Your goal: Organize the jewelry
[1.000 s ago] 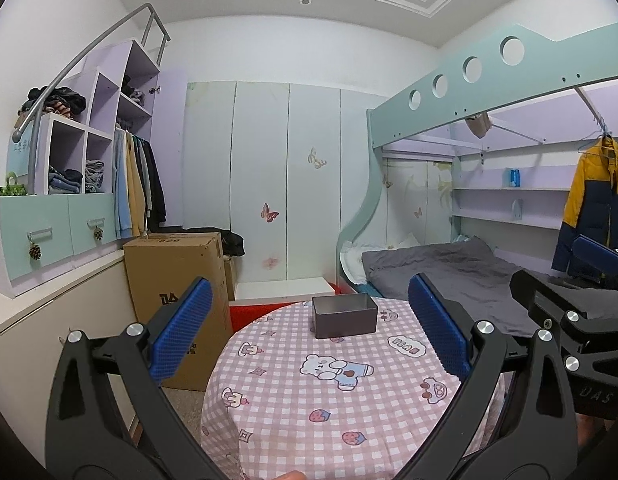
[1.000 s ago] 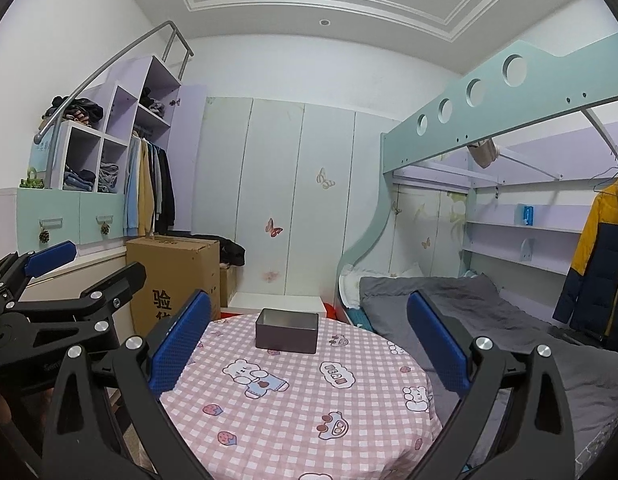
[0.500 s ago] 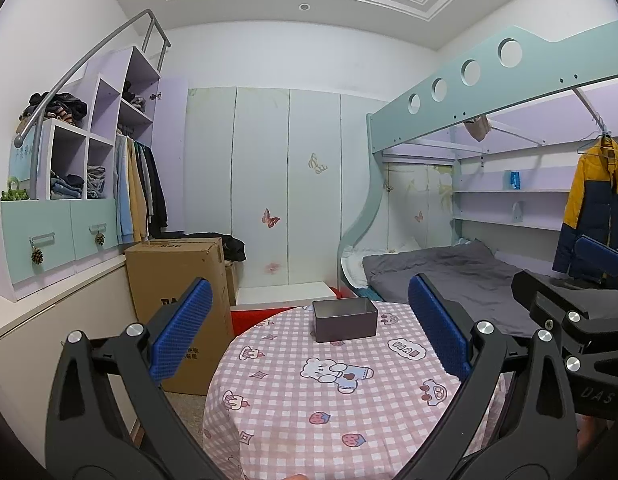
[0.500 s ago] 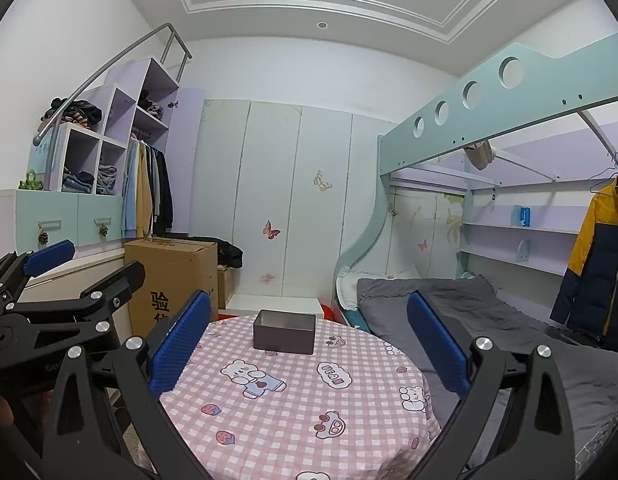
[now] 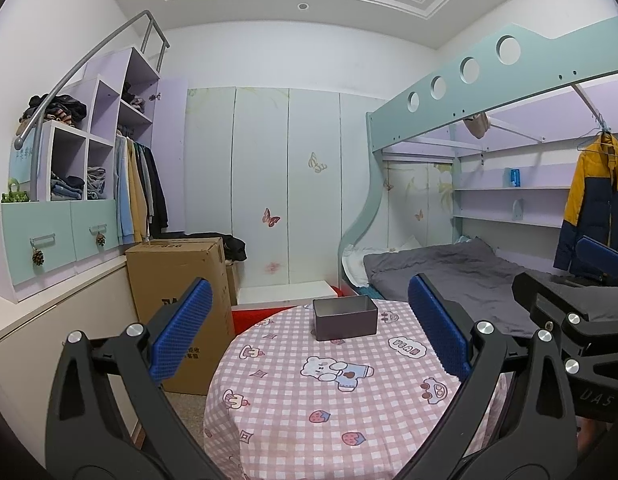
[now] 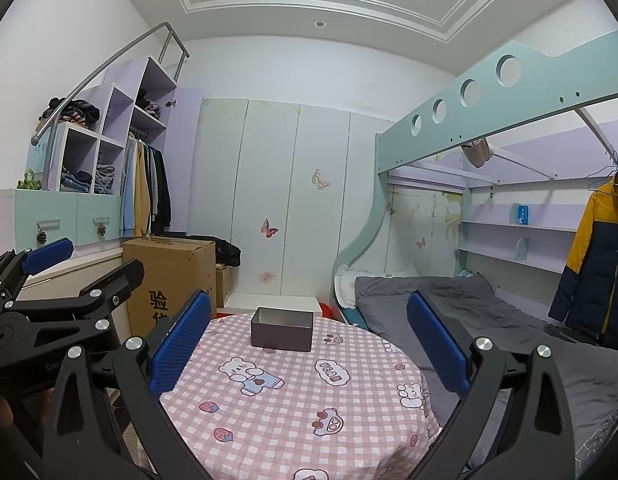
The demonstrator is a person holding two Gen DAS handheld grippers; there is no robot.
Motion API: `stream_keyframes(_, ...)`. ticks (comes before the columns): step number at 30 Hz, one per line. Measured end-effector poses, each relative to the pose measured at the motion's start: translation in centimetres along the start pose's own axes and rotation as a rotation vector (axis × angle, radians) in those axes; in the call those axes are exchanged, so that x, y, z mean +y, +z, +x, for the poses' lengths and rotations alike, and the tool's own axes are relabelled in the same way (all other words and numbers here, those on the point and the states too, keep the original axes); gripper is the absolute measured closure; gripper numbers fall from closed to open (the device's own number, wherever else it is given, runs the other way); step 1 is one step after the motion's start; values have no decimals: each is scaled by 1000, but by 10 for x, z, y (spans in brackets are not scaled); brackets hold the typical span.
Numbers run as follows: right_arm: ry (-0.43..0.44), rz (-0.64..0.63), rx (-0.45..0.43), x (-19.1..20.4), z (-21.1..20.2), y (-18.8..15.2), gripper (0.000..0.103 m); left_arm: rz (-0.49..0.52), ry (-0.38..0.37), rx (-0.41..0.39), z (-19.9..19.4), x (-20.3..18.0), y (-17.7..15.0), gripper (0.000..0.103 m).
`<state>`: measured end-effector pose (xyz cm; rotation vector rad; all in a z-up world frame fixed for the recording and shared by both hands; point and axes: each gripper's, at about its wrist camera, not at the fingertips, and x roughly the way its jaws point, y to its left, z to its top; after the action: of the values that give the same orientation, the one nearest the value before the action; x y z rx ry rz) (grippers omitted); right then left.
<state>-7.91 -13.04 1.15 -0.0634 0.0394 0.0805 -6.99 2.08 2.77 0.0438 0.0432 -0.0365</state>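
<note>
A grey open rectangular box (image 5: pixel 345 317) stands at the far side of a round table with a pink checked cloth (image 5: pixel 293 392); it also shows in the right wrist view (image 6: pixel 282 329). No jewelry is visible. My left gripper (image 5: pixel 309 334) is open and empty, held above the table's near side. My right gripper (image 6: pixel 309 340) is open and empty, held beside it to the right. Each gripper shows at the edge of the other's view.
A cardboard box (image 5: pixel 181 280) stands left of the table. A bunk bed with grey bedding (image 5: pixel 441 268) is to the right. A wardrobe wall (image 5: pixel 269 184) is behind. Shelves with clothes (image 5: pixel 77 176) are on the left.
Both views have shifted slightly, with the table and box a little lower in frame. Both grippers stay open and empty.
</note>
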Motion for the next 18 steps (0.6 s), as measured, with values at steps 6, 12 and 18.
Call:
stream_keyframes(6,-5,0,7,-1,1,-1,8,7,1,4,2,0,-2,7)
stream_keyframes(12,-6,2,11,1,3,0,8,7,0,7,2,0,-3,7)
stream_keyframes(18,-7,4,14,1,3,-2,8,9,0,9,2,1,-3,7)
